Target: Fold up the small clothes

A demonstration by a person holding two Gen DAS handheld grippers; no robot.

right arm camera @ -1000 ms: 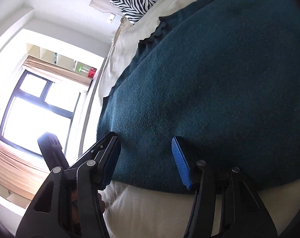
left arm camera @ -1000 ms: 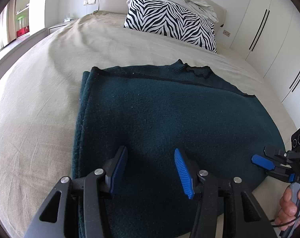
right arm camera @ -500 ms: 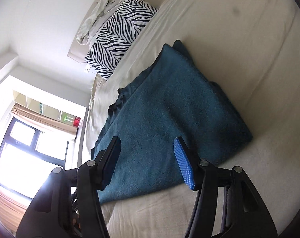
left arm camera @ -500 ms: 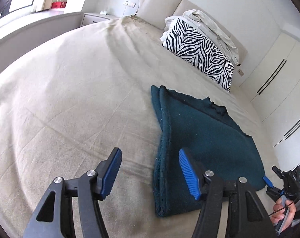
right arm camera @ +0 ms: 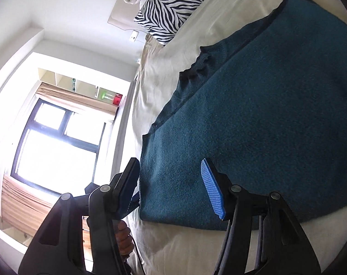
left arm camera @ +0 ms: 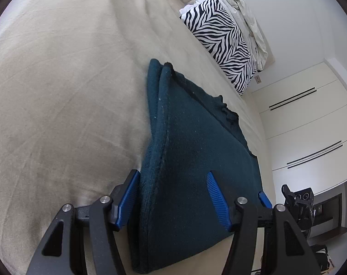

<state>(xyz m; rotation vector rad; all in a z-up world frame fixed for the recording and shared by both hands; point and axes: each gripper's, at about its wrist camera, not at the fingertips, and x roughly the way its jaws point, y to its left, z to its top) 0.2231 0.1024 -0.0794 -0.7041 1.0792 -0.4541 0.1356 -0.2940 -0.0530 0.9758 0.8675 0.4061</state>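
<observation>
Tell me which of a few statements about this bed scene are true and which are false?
1. The dark teal garment lies on the beige bed sheet. True.
2. The pillow at the headboard is plain red. False: it is zebra-striped, black and white.
3. The left gripper is clamped on the pillow. False: its jaws stand open above the garment's folded edge.
4. A bright window shows in the right wrist view. True.
5. The garment hangs in the air. False: it lies flat, folded.
</observation>
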